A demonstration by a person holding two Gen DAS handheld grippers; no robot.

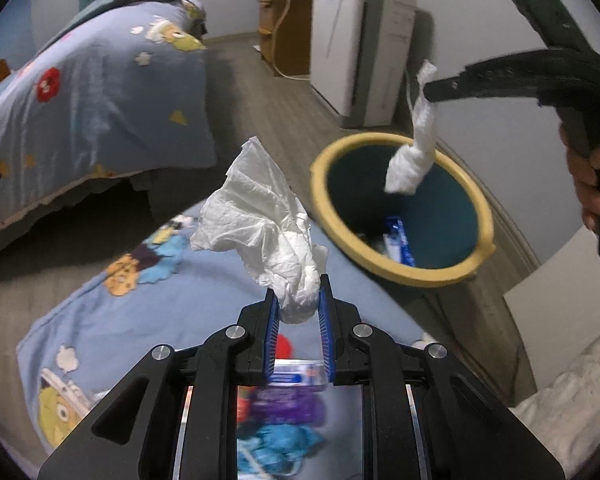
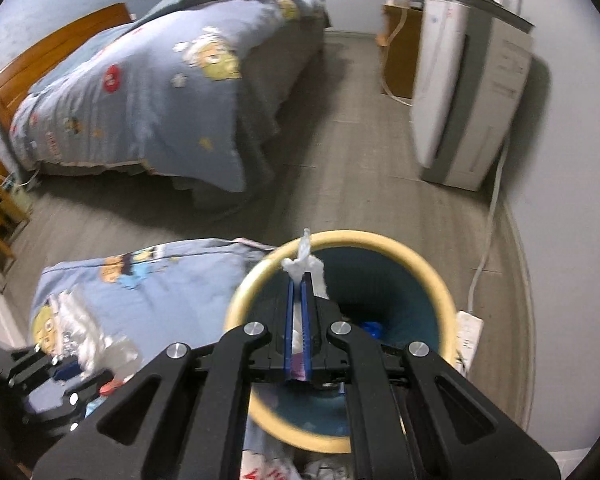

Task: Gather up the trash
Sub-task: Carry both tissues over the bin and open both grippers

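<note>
Right gripper [image 2: 299, 280] is clamping a twisted tissue [image 1: 414, 152] over the bin [image 1: 404, 208], positioned for drop. Left gripper [image 1: 299, 296] is pinching a crumpled tissue [image 1: 260, 216], queued beside it.

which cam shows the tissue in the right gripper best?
Left wrist: the twisted tissue hangs in full side view from the right gripper over the bin. Right wrist shows only a tuft poking past the closed fingertips.
</note>
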